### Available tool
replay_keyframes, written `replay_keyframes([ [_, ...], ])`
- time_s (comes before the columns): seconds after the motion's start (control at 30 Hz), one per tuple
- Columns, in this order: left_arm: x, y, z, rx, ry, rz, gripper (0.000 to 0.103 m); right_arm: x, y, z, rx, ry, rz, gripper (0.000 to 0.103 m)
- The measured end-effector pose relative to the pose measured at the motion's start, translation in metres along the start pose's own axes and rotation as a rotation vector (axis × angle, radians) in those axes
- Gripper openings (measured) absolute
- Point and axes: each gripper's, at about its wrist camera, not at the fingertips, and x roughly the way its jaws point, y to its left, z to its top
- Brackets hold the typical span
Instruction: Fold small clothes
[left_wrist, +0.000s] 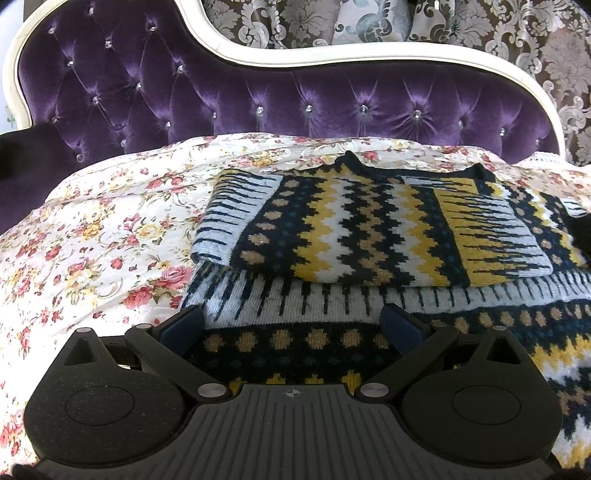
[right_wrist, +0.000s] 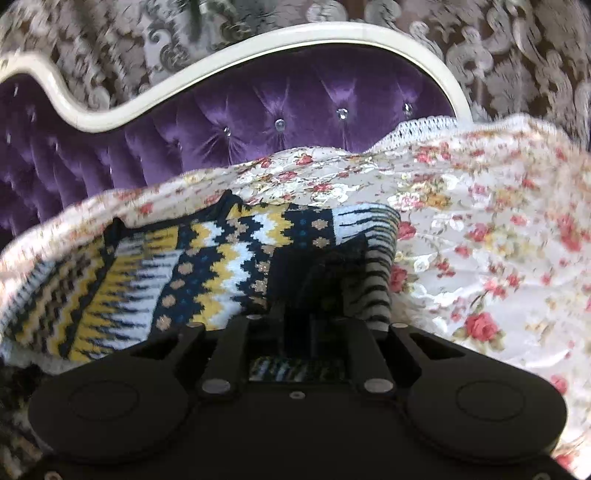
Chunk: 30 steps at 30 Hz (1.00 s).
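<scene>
A knitted sweater (left_wrist: 354, 229) with navy, yellow and white zigzags lies partly folded on the floral bedspread (left_wrist: 92, 240). Its sleeves are folded in over the body. My left gripper (left_wrist: 291, 319) is open, its blue-padded fingers (left_wrist: 184, 325) spread above the sweater's near hem. In the right wrist view my right gripper (right_wrist: 321, 280) is shut on the sweater's (right_wrist: 207, 266) right edge, near the striped cuff (right_wrist: 376, 258); the fingers are dark and partly hidden by the cloth. The right view is blurred.
A purple tufted headboard (left_wrist: 258, 96) with a white frame stands behind the bed. Patterned curtains (left_wrist: 517, 44) hang behind it. The floral bedspread (right_wrist: 480, 240) stretches to the left and right of the sweater.
</scene>
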Motion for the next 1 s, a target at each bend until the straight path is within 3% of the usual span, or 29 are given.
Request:
replay_keyframes([
  [0.03,0.0,0.0,0.001,-0.002,0.003,-0.004,0.103,-0.001,0.005,0.001,-0.034,0.001,-0.023,0.045],
  [0.1,0.0,0.001,0.002,0.004,0.01,-0.012,0.103,-0.004,0.011,0.002,-0.088,0.003,-0.076,0.067],
  [0.2,-0.001,0.004,0.005,0.012,0.029,-0.037,0.103,-0.006,0.014,0.003,-0.118,0.017,-0.079,0.071],
  [0.27,0.0,0.006,0.008,0.021,0.051,-0.052,0.103,-0.007,0.015,0.006,-0.122,0.044,-0.088,0.088],
  [0.3,0.0,0.006,0.01,0.023,0.062,-0.055,0.103,-0.006,0.016,0.006,-0.122,0.061,-0.09,0.102],
  [0.5,0.002,0.001,0.009,0.033,0.077,-0.035,0.103,0.008,0.017,-0.003,-0.11,0.18,-0.098,0.102],
  [1.0,-0.002,0.004,0.009,0.032,0.092,-0.058,0.103,0.01,0.019,-0.004,-0.099,0.202,-0.105,0.103],
])
